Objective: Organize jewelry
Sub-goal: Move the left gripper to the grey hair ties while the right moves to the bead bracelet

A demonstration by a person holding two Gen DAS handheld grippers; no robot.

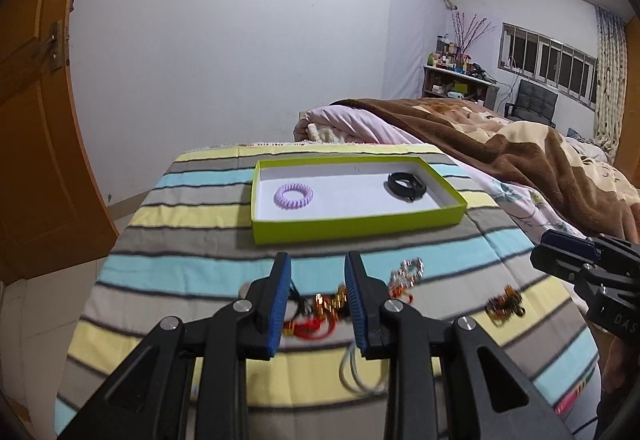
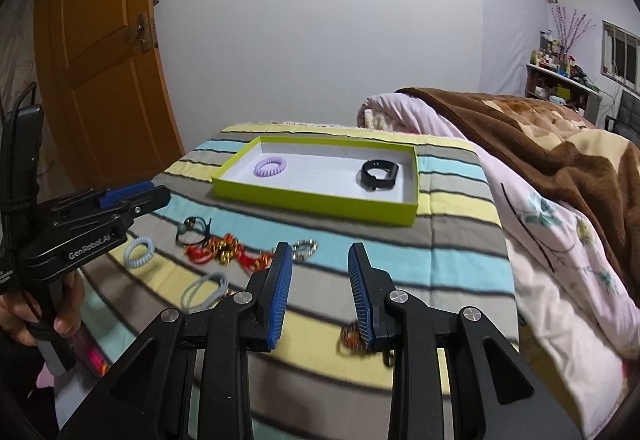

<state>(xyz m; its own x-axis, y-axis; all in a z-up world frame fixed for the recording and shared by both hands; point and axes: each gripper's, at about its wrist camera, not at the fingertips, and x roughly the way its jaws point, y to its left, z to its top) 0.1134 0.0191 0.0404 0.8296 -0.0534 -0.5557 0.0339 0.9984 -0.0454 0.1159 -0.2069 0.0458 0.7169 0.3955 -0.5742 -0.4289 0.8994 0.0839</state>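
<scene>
A lime-green tray (image 1: 352, 230) (image 2: 312, 204) sits at the far side of the striped cloth. In it lie a purple spiral hair tie (image 1: 293, 195) (image 2: 271, 166) and a black band (image 1: 405, 185) (image 2: 379, 174). Nearer lie loose pieces: a red-gold knot ornament (image 1: 324, 314) (image 2: 224, 252), a silver bracelet (image 1: 408, 272) (image 2: 304, 249), an amber bracelet (image 1: 504, 304) (image 2: 352, 336), a grey hair tie (image 1: 360, 376) (image 2: 204, 290) and a blue spiral tie (image 2: 139, 250). My left gripper (image 1: 318, 260) (image 2: 136, 196) hovers open and empty above the ornament. My right gripper (image 2: 319, 252) (image 1: 560, 252) is open and empty beside the amber bracelet.
A black cord with a bead (image 2: 192, 230) lies by the ornament. A bed with a brown blanket (image 1: 500, 144) (image 2: 540, 128) runs along the right. An orange door (image 1: 36, 120) (image 2: 104, 80) stands at left. A hand (image 2: 64, 304) grips the left tool's handle.
</scene>
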